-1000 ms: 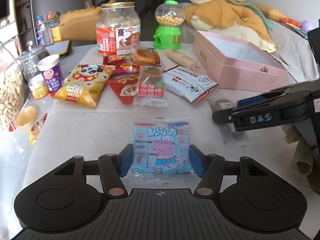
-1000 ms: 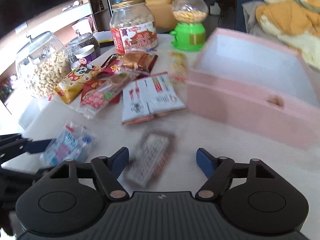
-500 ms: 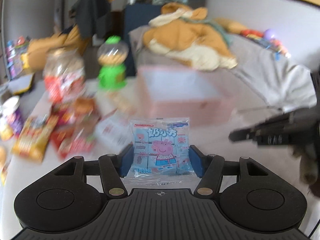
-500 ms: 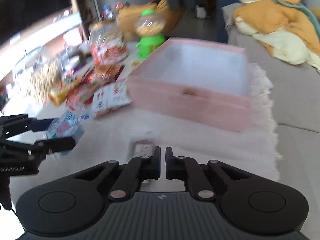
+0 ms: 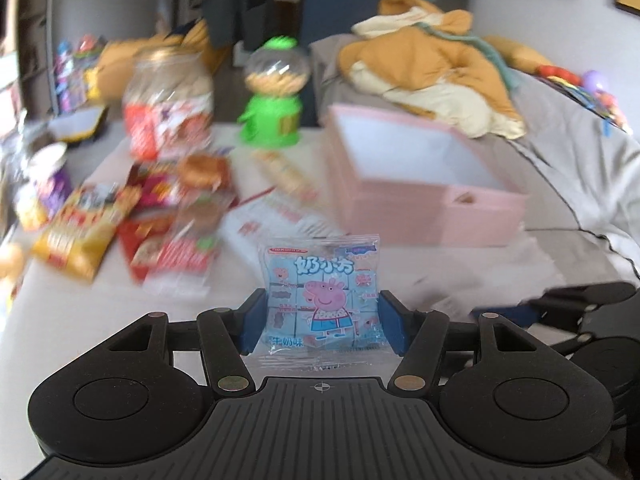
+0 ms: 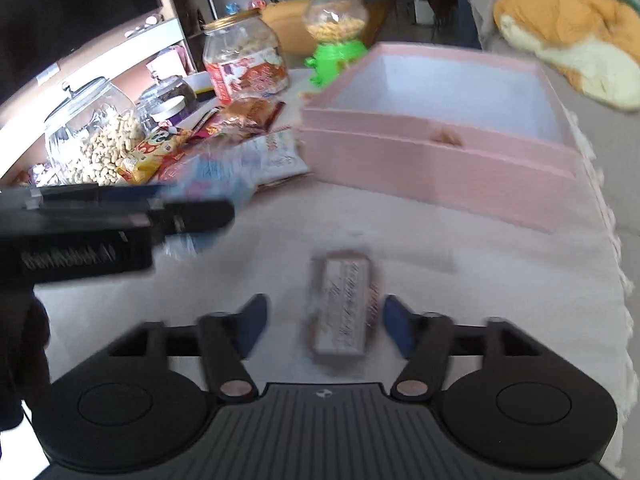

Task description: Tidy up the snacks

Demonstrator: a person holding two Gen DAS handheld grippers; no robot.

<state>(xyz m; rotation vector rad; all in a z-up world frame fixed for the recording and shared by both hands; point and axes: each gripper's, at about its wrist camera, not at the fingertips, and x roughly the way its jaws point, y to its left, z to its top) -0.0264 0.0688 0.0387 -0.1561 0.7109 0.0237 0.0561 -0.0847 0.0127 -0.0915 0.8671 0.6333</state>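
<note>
The left tongs [image 5: 320,322] clamp a blue pig-print snack packet [image 5: 322,300] held upright above the worktop [image 5: 80,320], short of the pink box [image 6: 440,152]. The right tongs [image 6: 324,322] stand wide open around a wrapped bar [image 6: 342,308] lying flat, bare cloth between it and the box's near wall.
</note>
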